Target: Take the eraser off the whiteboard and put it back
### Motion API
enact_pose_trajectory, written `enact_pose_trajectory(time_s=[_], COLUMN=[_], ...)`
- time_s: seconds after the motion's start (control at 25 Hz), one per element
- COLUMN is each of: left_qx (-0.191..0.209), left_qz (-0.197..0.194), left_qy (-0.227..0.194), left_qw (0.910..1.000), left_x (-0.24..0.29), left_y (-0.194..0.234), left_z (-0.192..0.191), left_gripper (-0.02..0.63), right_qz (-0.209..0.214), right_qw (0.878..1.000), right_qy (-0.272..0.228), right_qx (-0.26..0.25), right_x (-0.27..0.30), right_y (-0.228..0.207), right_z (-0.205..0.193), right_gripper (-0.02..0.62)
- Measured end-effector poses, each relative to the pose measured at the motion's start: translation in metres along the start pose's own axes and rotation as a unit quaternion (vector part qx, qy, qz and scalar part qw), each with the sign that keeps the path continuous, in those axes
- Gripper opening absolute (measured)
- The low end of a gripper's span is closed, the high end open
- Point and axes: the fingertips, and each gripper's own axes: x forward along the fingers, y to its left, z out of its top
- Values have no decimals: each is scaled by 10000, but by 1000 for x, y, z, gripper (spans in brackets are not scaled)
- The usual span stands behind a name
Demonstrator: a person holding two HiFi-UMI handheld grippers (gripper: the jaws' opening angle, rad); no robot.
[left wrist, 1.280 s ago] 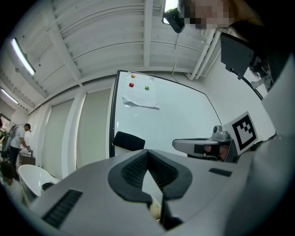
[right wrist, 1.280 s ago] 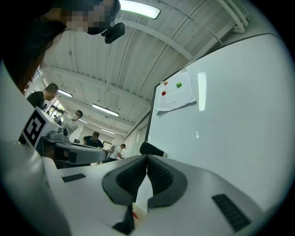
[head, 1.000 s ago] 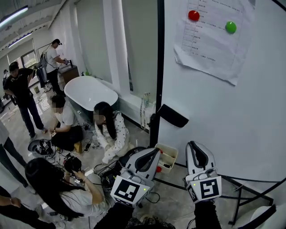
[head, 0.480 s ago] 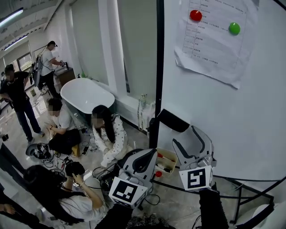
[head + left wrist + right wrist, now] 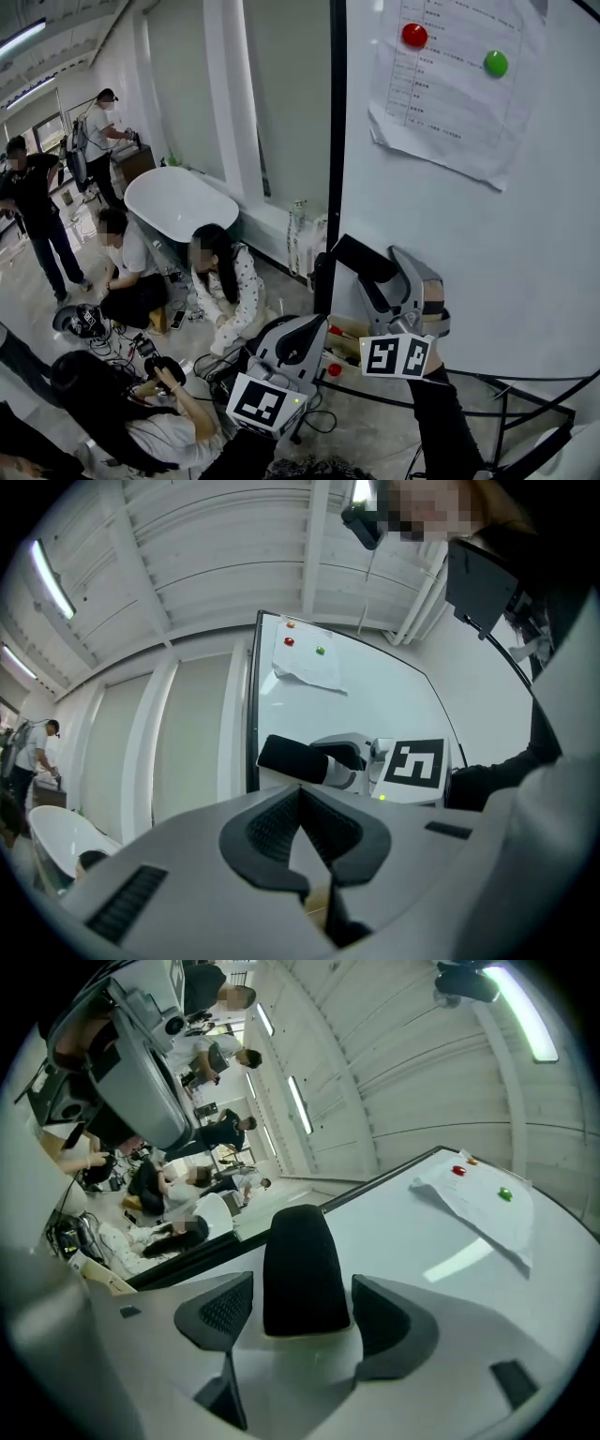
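Right gripper (image 5: pixel 305 1314): fingers opening, standing apart on either side of the eraser (image 5: pixel 300 1269), with a gap at each pad and neither pressing on it.
Eraser: black, oblong, between the right fingers and reaching past their tips; it sits on the whiteboard (image 5: pixel 487 234) near the dark left frame.
Left gripper (image 5: pixel 302 829): fingers closed together, nothing between them; the eraser shows ahead of and above their tips.
Paper sheet (image 5: pixel 450 94), red magnet (image 5: pixel 414 36), green magnet (image 5: pixel 496 64): on the board, well above the right fingers.

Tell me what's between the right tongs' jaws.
The eraser, on the whiteboard, stands between the right tongs' opening jaws; neither seems to press it. The right gripper view shows it.
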Motion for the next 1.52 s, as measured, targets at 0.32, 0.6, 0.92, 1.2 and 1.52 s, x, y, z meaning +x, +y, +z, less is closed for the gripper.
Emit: enact_pose_trajectory(time_s=[0.32, 0.6, 0.92, 1.2, 1.52], left_qx=[-34, -28, -33, -24, 54], left_qz=[-60, -126, -102, -190, -285], left_qy=[-18, -18, -8, -42, -100], left_qw=[10000, 9999, 9999, 9998, 9995], left_x=[1, 2, -1, -1, -1], left_y=[-1, -9, -16, -35, -63], left_z=[-1, -1, 1, 4, 10], left_gripper=[6, 6, 6, 6, 6], right_qz=[-298, -343, -521, -651, -1155], right_qw=[9983, 9989, 9981, 9927, 9794], right_qy=[127, 110, -100, -90, -106], right_qx=[-493, -295, 309, 1008, 1653], right_x=[3, 0, -23, -65, -129], right_y=[-3, -7, -25, -50, -91], right_z=[-3, -3, 3, -4, -23], right_gripper=[314, 279, 278, 278, 278])
